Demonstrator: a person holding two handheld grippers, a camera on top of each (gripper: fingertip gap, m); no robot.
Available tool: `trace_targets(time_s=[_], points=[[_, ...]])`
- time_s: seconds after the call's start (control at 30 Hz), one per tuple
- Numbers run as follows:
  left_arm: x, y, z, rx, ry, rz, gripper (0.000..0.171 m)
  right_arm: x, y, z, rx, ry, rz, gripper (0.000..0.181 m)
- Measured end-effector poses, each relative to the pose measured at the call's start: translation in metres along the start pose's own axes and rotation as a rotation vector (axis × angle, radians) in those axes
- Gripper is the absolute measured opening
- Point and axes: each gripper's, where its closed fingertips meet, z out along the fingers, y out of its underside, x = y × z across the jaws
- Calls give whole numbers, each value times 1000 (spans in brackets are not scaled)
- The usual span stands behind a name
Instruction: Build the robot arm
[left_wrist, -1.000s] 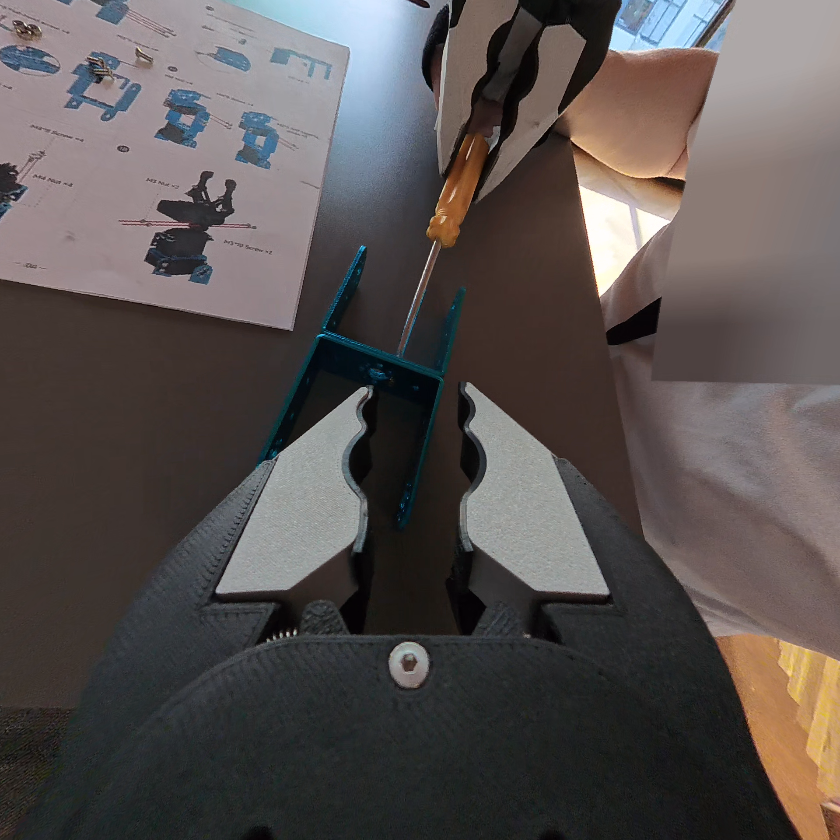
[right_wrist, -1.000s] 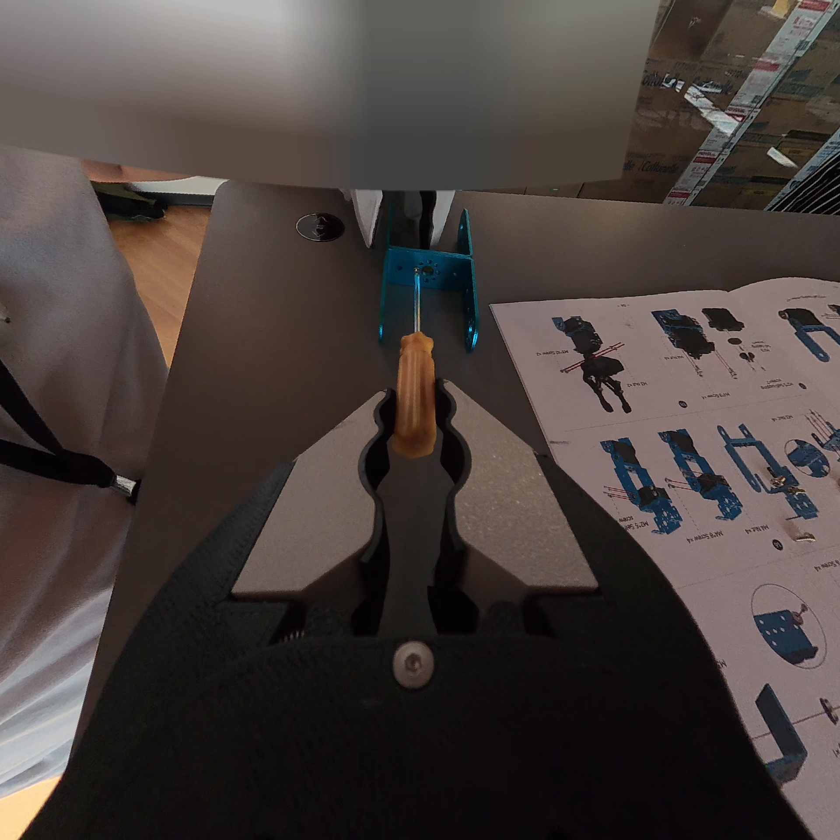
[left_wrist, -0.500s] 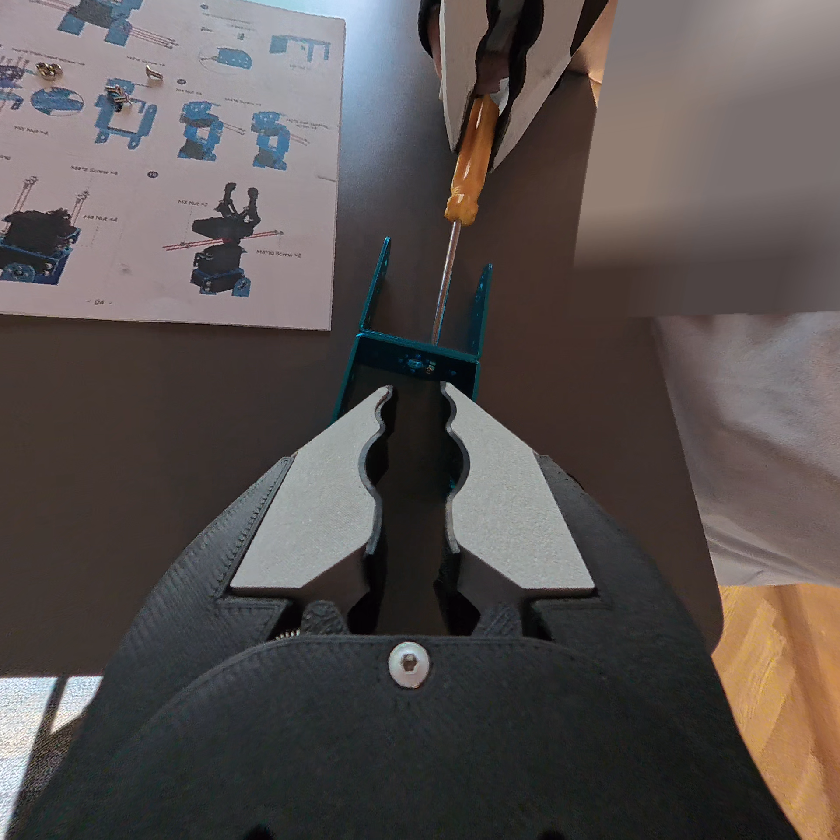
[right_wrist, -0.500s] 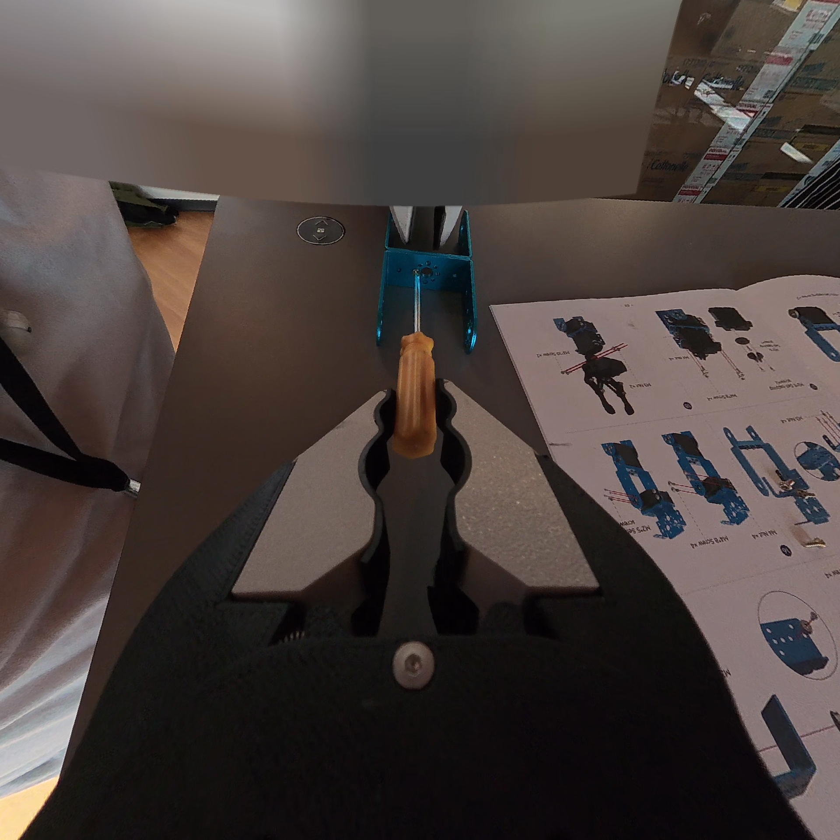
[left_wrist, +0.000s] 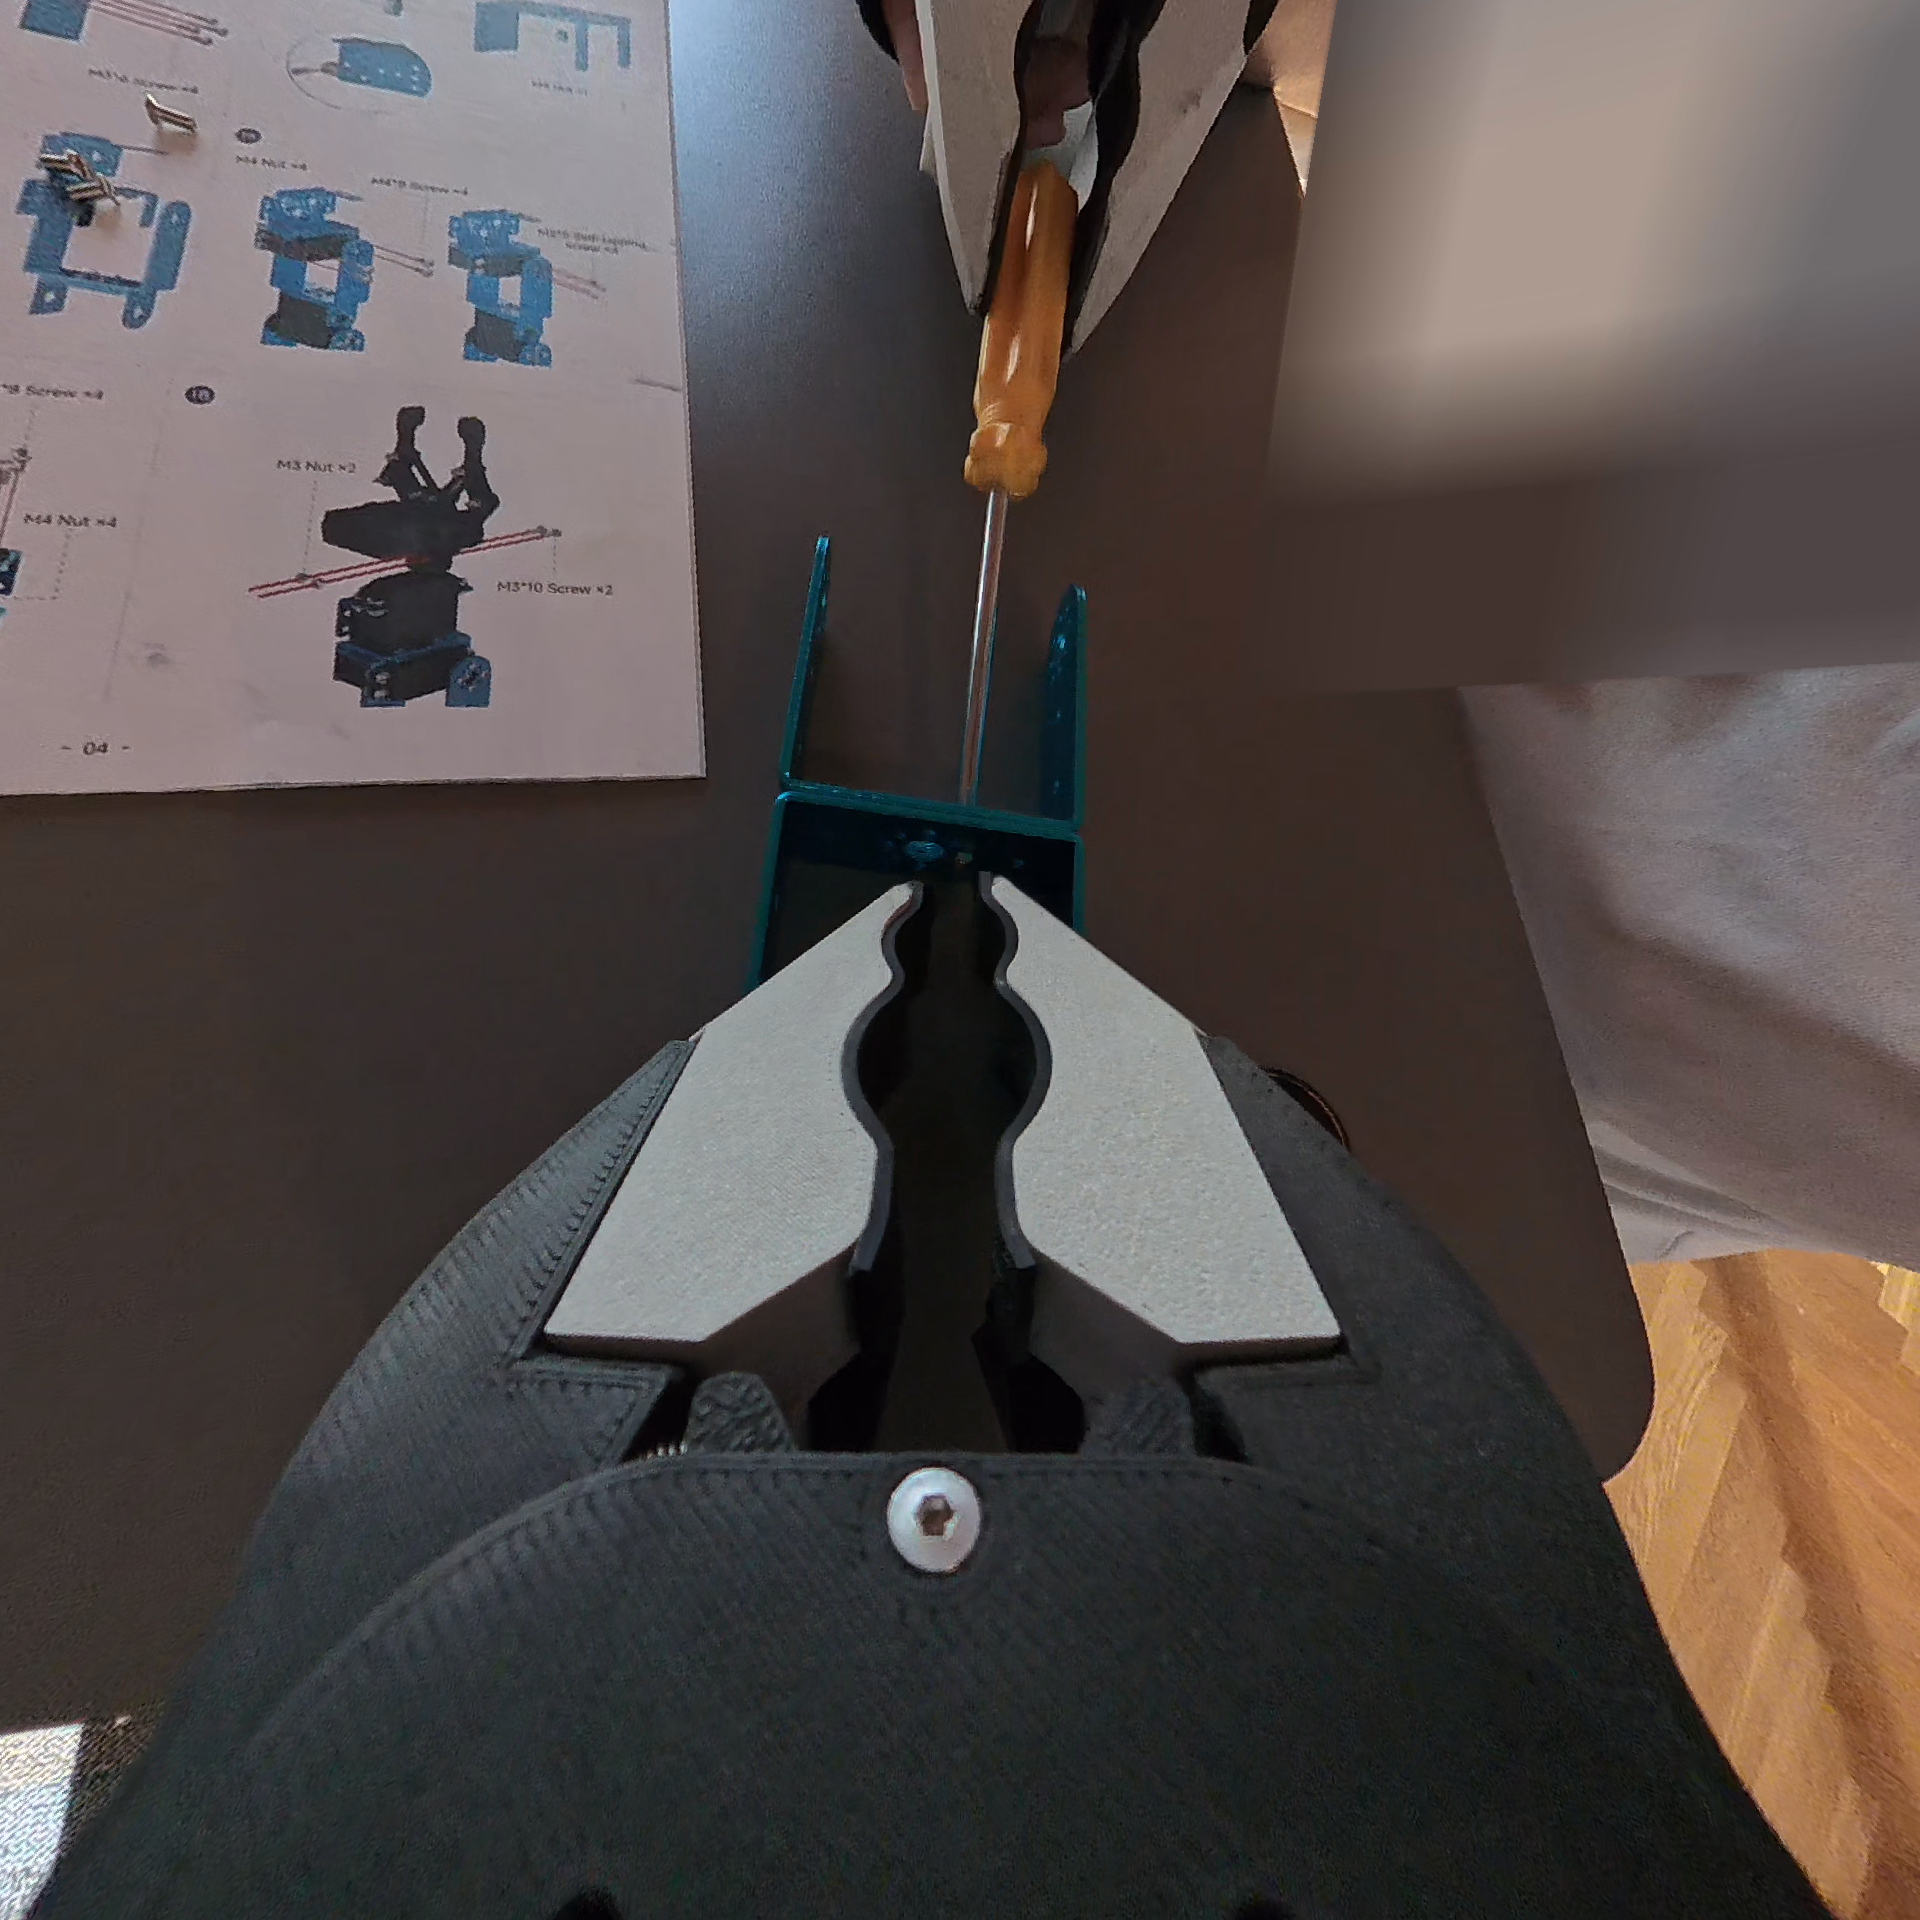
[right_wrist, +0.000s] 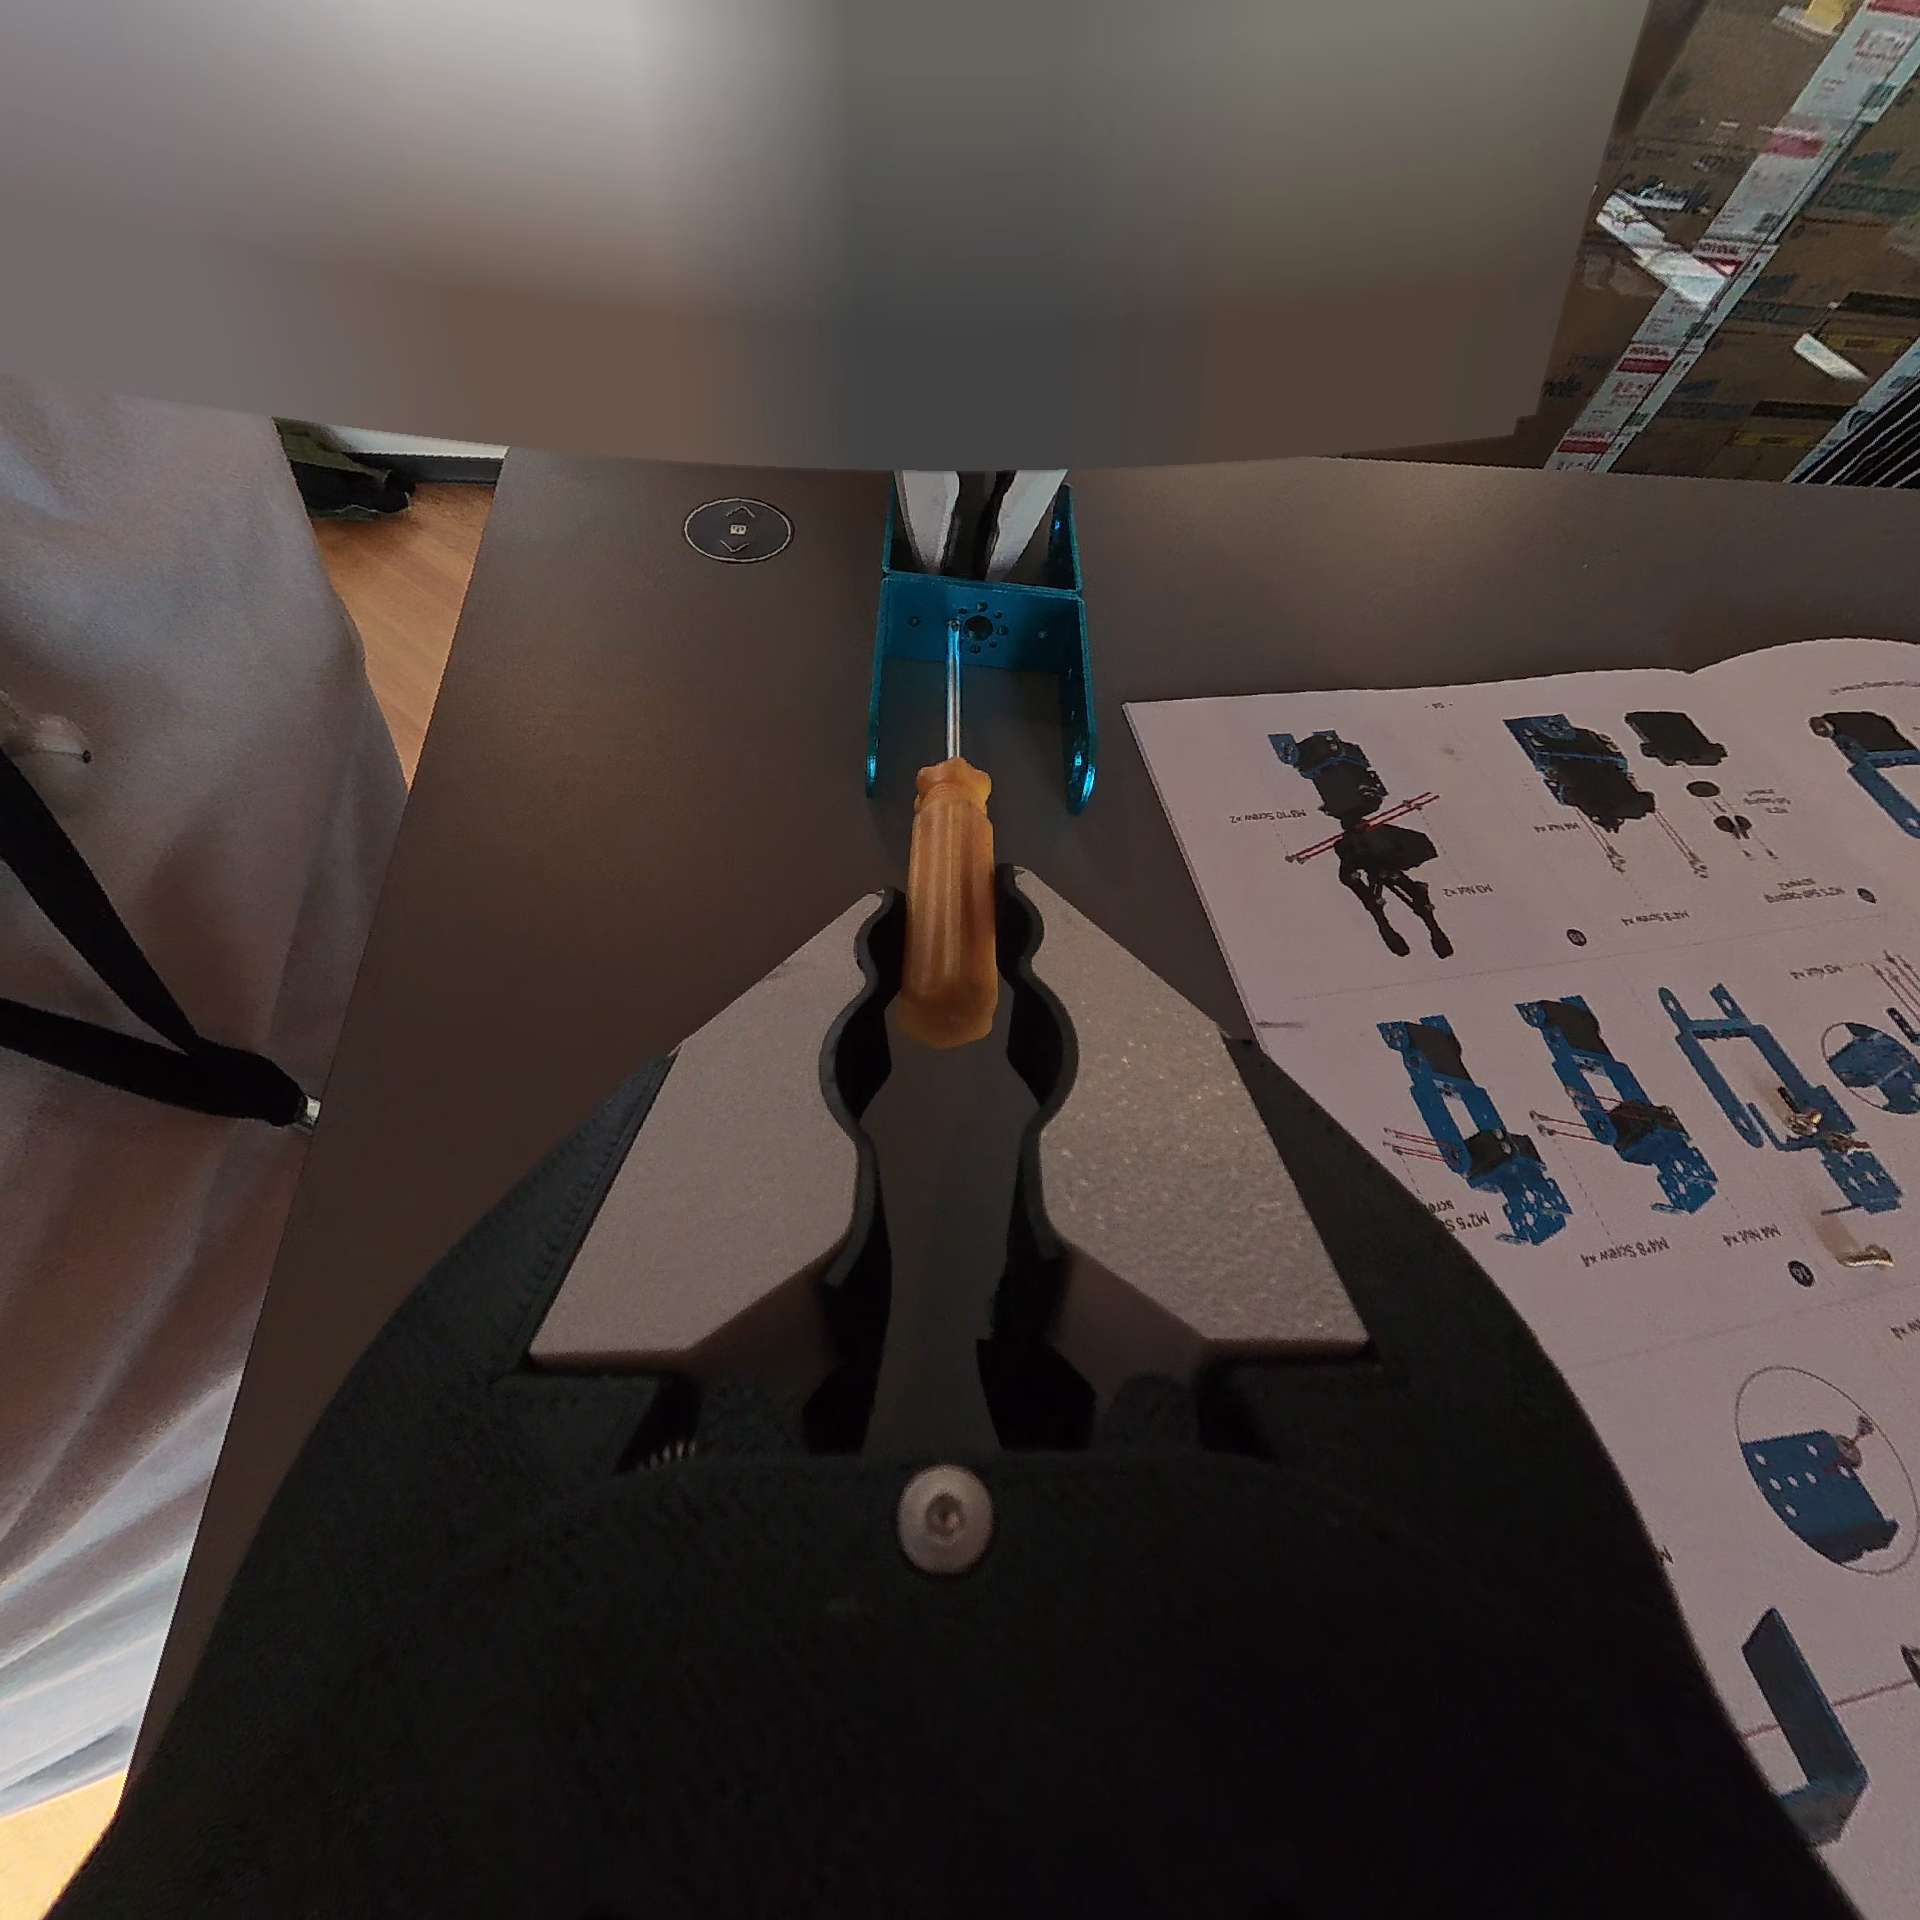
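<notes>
A blue metal U-bracket (left_wrist: 925, 844) lies on the dark table (left_wrist: 312, 1091). My left gripper (left_wrist: 951, 885) is almost shut, with a narrow gap. Both fingertips sit inside the bracket against its cross plate, and nothing shows between them. My right gripper (right_wrist: 948, 883) is shut on the orange handle of a screwdriver (right_wrist: 945, 935). The screwdriver's steel shaft (right_wrist: 952, 686) points at a hole in the bracket's plate (right_wrist: 1018, 649) from the opposite side. The right gripper (left_wrist: 1060, 156) and the screwdriver (left_wrist: 1023, 343) also show in the left wrist view.
A printed assembly sheet (left_wrist: 343, 416) lies beside the bracket, with small loose screws (left_wrist: 78, 171) on it. It also shows in the right wrist view (right_wrist: 1558, 935). A round desk control (right_wrist: 738, 530) sits near the table edge. A person's light shirt (left_wrist: 1714, 935) is close by. About 12 centimetres separates my left fingertips from my right.
My left gripper has narrowed from open to almost shut and moved so both fingertips are inside the bracket. The right gripper and screwdriver have stayed at the plate.
</notes>
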Motion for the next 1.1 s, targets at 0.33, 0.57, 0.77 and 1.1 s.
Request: trace_targets(time_s=[0.33, 0.57, 0.77, 1.1], points=[[2, -1, 3, -9, 34, 16, 3, 1, 0, 1, 2, -6, -1, 16], [2, -1, 4, -4, 50, 31, 4, 2, -1, 2, 6, -18, 2, 17], [2, -1, 5, -4, 53, 47, 2, 3, 3, 4, -15, -60, 63, 17], [3, -1, 5, 18, 55, 54, 2, -2, 26, 13, -205, -311, 602, 17]])
